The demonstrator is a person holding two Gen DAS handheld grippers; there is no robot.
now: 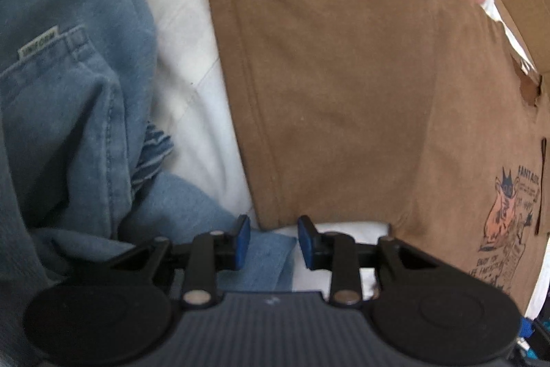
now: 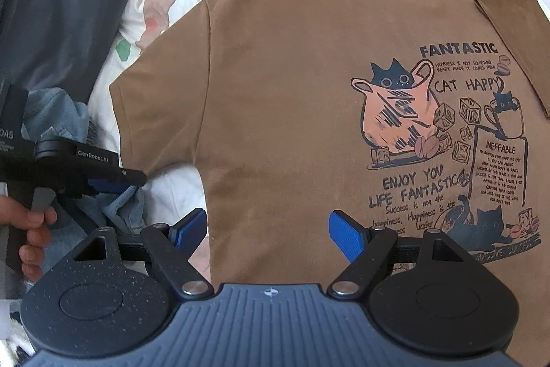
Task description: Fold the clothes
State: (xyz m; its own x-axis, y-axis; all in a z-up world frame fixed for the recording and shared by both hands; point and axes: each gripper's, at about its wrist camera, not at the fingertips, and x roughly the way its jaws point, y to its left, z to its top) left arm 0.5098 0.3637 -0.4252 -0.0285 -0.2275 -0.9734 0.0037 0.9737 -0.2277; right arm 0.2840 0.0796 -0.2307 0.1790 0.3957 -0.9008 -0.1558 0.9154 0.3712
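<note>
A brown T-shirt (image 2: 292,98) lies spread face up on a white patterned bedsheet (image 1: 192,85), its collar at twelve o'clock in the right wrist view and its cat print toward three o'clock; one sleeve (image 1: 309,98) stretches out flat toward nine o'clock in that view. The step in hand looks like the first fold, starting with that sleeve. The left gripper (image 1: 273,241) points steeply down at the sleeve's lower corner, at six o'clock in its own view; its blue pads (image 1: 243,239) stand partly apart, the sleeve hem and a scrap of denim just past them, and nothing is pinched that I can see. A heap of denim clothes (image 1: 68,98) sits at nine o'clock, close beside the sleeve. The right gripper (image 2: 268,238) hangs with its jaws wide apart above the shirt's side edge at six o'clock, holding nothing. The next move likely calls for the left pads to close on the sleeve hem alone, clear of the denim, then carry it across the body.
</note>
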